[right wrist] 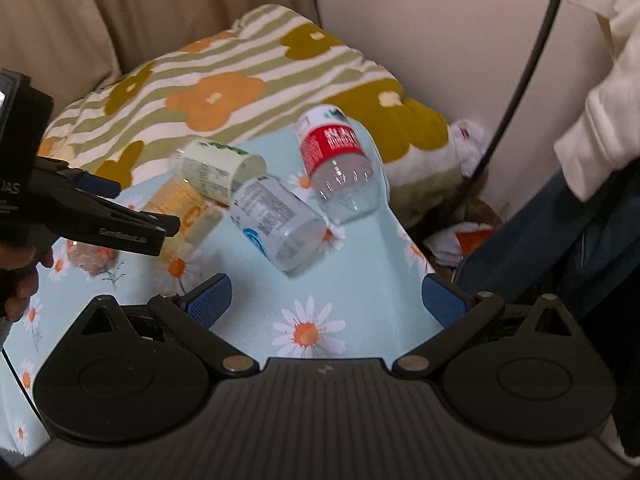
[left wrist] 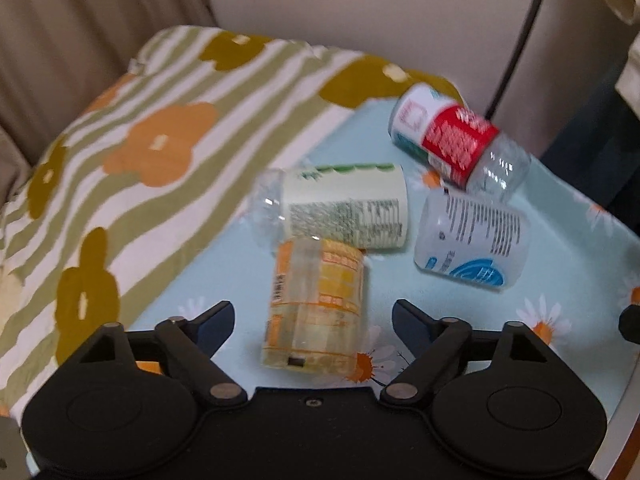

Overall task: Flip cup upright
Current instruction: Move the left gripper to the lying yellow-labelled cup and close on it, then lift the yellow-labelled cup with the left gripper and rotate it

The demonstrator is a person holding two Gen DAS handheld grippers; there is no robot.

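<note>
Four cut-bottle cups are seen lying on their sides in a loose cluster on the daisy-print surface (left wrist: 560, 280), toward its far edge, where a striped flowered blanket (left wrist: 160, 140) is bunched against the wall. The orange-labelled cup (left wrist: 316, 304) is nearest the left gripper (left wrist: 312, 320), and its far end touches the side of the green-labelled cup (left wrist: 344, 208). The blue-labelled cup (left wrist: 472, 240) lies just beside these, and the red-labelled cup (left wrist: 452, 140) is near the far right corner.

The left gripper's fingers are spread wide, one on either side of the orange-labelled cup, touching nothing; this straddle is judged to be set up so that the cup's body can be pinched and tipped onto its base. The right gripper (right wrist: 324, 304) is held back over the near edge with its fingers also apart and empty, the blue-labelled cup ahead of it, probably to leave the left side room to work.
</note>
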